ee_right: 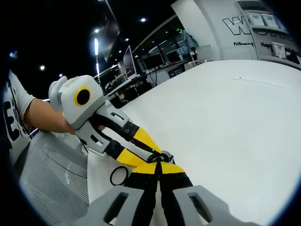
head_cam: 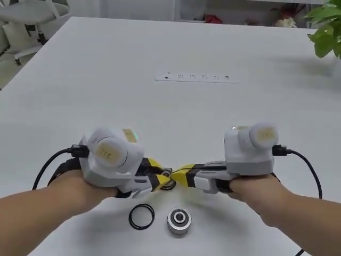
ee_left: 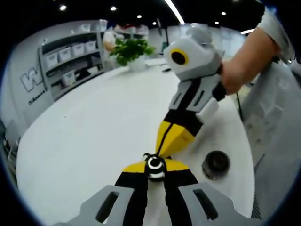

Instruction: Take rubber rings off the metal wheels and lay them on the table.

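- The left gripper (head_cam: 159,179), held in the person's left hand (head_cam: 80,189), reaches in toward the middle of the white table (head_cam: 160,117) just above its surface.
- In the left gripper view its two yellow-tipped jaws are closed around a small metal wheel (ee_left: 155,166), which sits between the tips with its pale hub facing the camera.
- The right gripper (head_cam: 182,176), in the right hand (head_cam: 256,189), points inward from the opposite side, so the two sets of tips meet over the near edge of the table.
- In the right gripper view its jaws lie pressed almost together, with only a thin line between them, and the tips touch the rim of the held wheel; I cannot tell whether they pinch anything there.
- A black rubber ring (head_cam: 141,216) lies flat on the table, just below the left gripper and nearer the person.
- A second metal wheel (head_cam: 179,221) rests just beside that ring on its right, apart from both grippers.
- A white power strip (head_cam: 196,77) lies farther back on the table, well apart from the work.
- A leafy green plant (head_cam: 325,32) stands at the far right corner.
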{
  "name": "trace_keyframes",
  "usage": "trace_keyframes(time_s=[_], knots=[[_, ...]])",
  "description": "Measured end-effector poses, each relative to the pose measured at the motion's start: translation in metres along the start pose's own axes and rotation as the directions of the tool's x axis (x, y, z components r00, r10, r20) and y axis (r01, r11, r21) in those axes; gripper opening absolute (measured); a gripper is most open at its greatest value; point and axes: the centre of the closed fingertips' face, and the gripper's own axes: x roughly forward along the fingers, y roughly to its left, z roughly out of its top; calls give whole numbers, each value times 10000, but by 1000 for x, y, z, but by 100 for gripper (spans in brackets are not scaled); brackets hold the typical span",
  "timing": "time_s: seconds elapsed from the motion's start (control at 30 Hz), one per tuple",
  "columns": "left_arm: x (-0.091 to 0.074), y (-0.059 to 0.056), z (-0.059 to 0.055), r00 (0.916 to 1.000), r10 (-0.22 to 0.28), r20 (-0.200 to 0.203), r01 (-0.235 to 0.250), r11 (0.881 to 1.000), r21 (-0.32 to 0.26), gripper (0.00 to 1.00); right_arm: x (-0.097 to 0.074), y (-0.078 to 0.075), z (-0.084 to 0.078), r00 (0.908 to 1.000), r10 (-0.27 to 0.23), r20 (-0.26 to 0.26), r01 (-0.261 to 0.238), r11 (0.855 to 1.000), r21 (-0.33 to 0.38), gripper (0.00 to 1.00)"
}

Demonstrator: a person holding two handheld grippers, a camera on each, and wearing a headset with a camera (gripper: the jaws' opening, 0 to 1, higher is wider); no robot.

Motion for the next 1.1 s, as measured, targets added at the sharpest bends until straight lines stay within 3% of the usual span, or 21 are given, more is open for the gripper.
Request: trace_keyframes(time_s=[0.13,0.17,0.27,0.5,0.7,1.1], knots=[[0,-1,0,10000,12,5,-12,10000,-24,13,-2,-2,0,10000,63,54,-64,9999,104,0],[0,-1,-1,10000,12,3,-12,10000,-24,13,-2,4,5,9985,403,366,-415,9986,317,0],[0,-1,-1,10000,0,16,0,10000,-25,13,-1,4,5,9996,255,156,-256,9997,41,0],[0,0,0,10000,-43,33,42,10000,76,13,-2,-2,2,9998,124,147,-131,9985,534,0],[-1,-3,2,9999,-42,-135,50,9980,623,14,-5,1,7,9995,162,276,-176,9986,508,0],[-24,-9,9,9987,-389,326,377,9986,364,24,-9,5,15,9981,284,544,-317,9976,611,0]])
